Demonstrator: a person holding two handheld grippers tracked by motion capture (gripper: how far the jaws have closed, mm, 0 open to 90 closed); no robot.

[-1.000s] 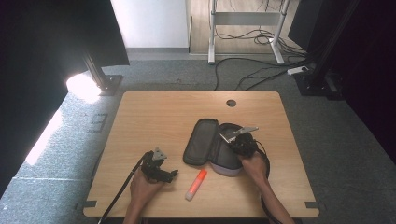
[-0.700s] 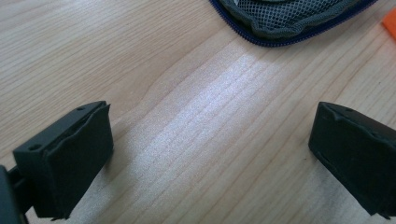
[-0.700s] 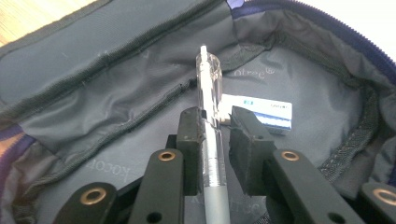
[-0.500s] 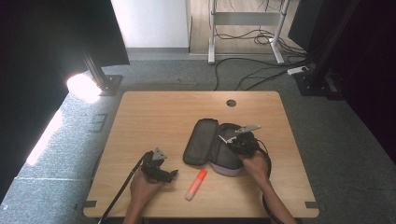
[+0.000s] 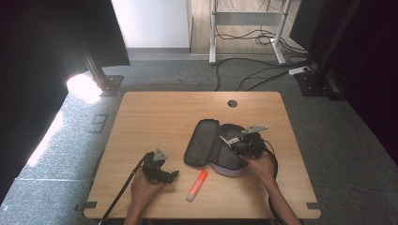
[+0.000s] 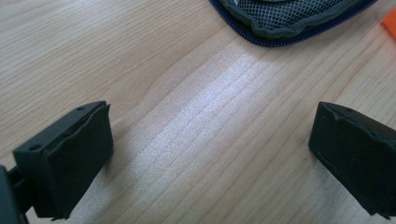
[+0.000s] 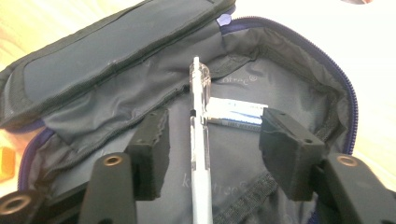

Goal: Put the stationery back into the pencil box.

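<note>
An open dark pencil case [image 5: 206, 143] lies on the wooden table [image 5: 159, 117], with its grey lining [image 7: 261, 79] facing up. My right gripper [image 5: 237, 144] hovers over its right half. Its jaws have just been opening. A clear pen [image 7: 200, 140] lies lengthwise between the pads [image 7: 152, 142] without touching either, so the right gripper [image 7: 217, 135] is open. A white and blue stick [image 7: 236, 114] rests inside the case beyond the pen. My left gripper [image 5: 168, 176] sits low over bare wood at the front left. The left gripper [image 6: 205, 154] is open, with nothing between its jaws.
An orange marker [image 5: 197, 184] lies on the table between the two hands, near the front edge. The case's mesh-lined edge [image 6: 289, 18] shows ahead of the left gripper. A round cable hole [image 5: 232, 103] is at the table's back. Cables trail from both grippers.
In the high view the right gripper stays over the case with only a slight shift. The left hand and gripper have not moved.
</note>
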